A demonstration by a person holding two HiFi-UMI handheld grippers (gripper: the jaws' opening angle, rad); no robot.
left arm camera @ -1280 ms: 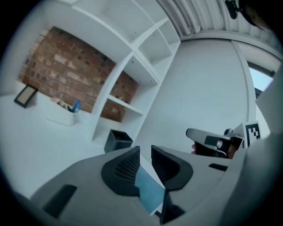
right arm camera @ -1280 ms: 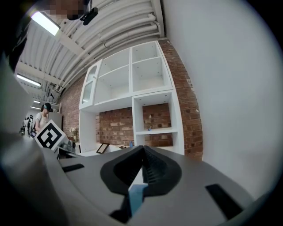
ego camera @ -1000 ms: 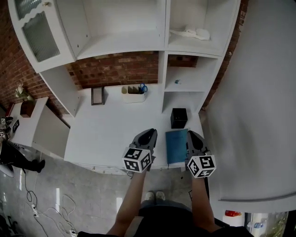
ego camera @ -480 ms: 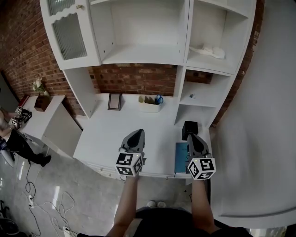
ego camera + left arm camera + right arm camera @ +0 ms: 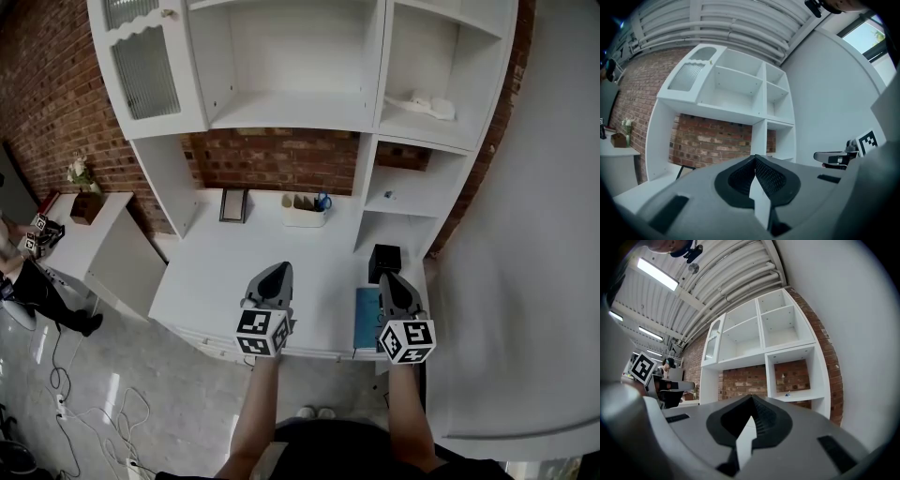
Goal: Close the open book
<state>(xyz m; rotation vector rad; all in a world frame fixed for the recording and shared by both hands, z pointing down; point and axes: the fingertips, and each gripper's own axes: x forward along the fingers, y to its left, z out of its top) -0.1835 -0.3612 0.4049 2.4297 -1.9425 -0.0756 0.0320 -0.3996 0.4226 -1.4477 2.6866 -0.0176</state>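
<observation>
Two hand-held grippers show in the head view, both level over the front of the white tabletop [image 5: 234, 272]. The left hand-held gripper [image 5: 277, 269] hangs above bare surface, well apart from the book [image 5: 365, 323]. The right hand-held gripper [image 5: 388, 277] hangs over the book's right part. The teal book lies flat with its cover down at the front right corner, just in front of a black box [image 5: 385, 260], so the closing step appears complete.

Left gripper view: the jaws meet at their tips with nothing between them, and they face the shelf unit [image 5: 740, 84].

Right gripper view: the jaws are likewise together and empty.

Handling estimate: the book looks light, stiff-covered and smooth, so it is liable to slide. Any correction should engage the cover's free edge.
</observation>
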